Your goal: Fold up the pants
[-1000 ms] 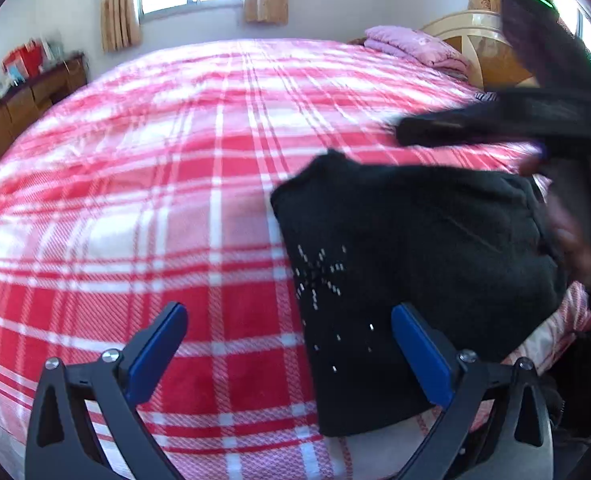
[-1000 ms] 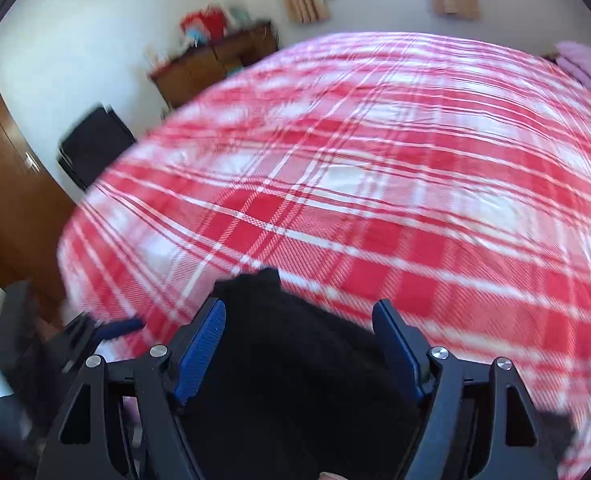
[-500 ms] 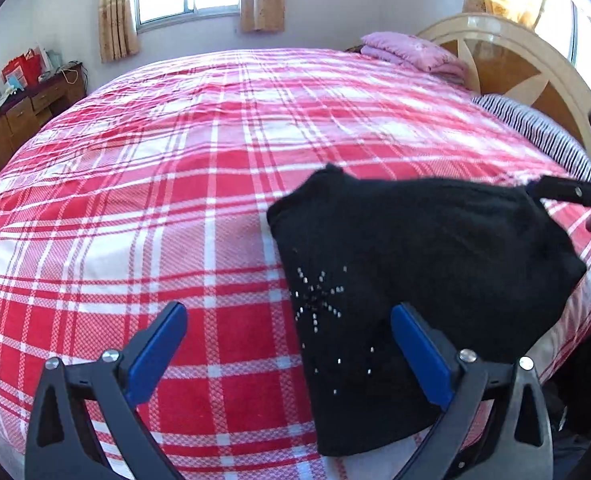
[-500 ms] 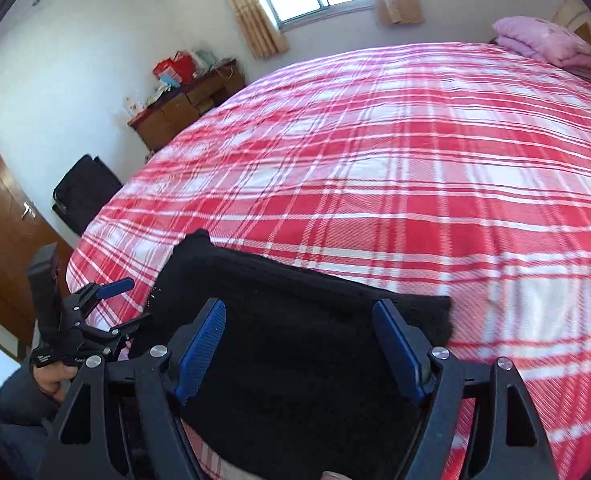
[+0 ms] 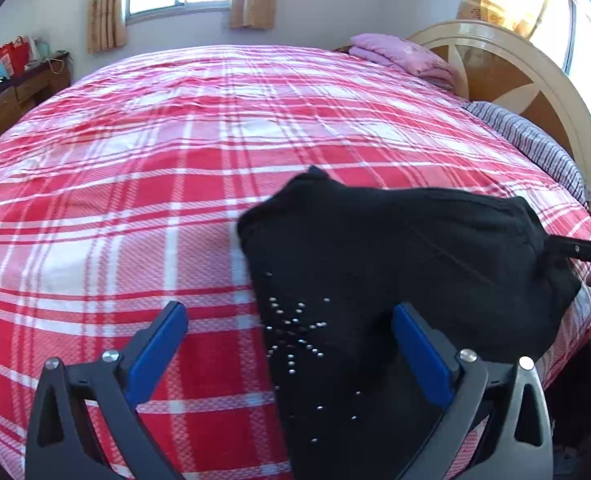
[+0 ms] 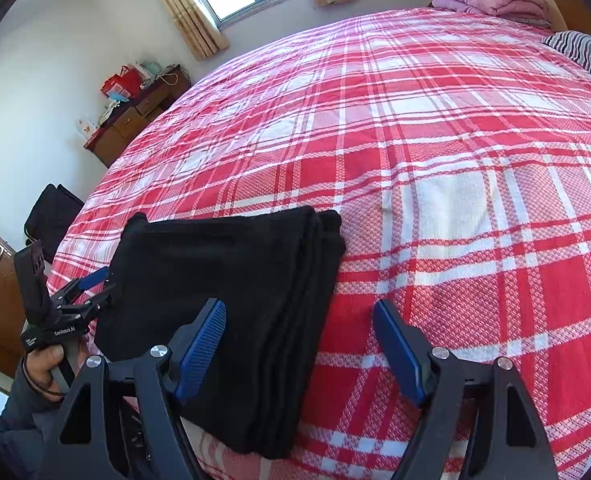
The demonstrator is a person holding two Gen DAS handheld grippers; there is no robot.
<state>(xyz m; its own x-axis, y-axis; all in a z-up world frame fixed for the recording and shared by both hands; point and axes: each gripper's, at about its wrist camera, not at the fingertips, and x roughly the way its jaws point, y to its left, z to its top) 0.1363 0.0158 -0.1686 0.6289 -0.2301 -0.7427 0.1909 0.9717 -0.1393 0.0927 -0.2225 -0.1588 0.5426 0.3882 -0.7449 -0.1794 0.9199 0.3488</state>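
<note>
Already stacked in layers, the black pants [image 6: 231, 288] lie at the lower left of the right wrist view, near the red plaid bedspread's [image 6: 455, 160] edge. Both the left gripper [image 5: 291, 344] and right gripper [image 6: 299, 344] gape, holding nothing. A nudge could slide the bundle off.

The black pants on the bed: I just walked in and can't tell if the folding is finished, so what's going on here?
A person holds a two-finger gripper in each hand over a bed with a red plaid cover. The black pants lie near its edge, folded into a layered stack. The left gripper and the right gripper are both open and hold nothing. The pants look folded, though one corner sticks up a little at the far side.
</note>
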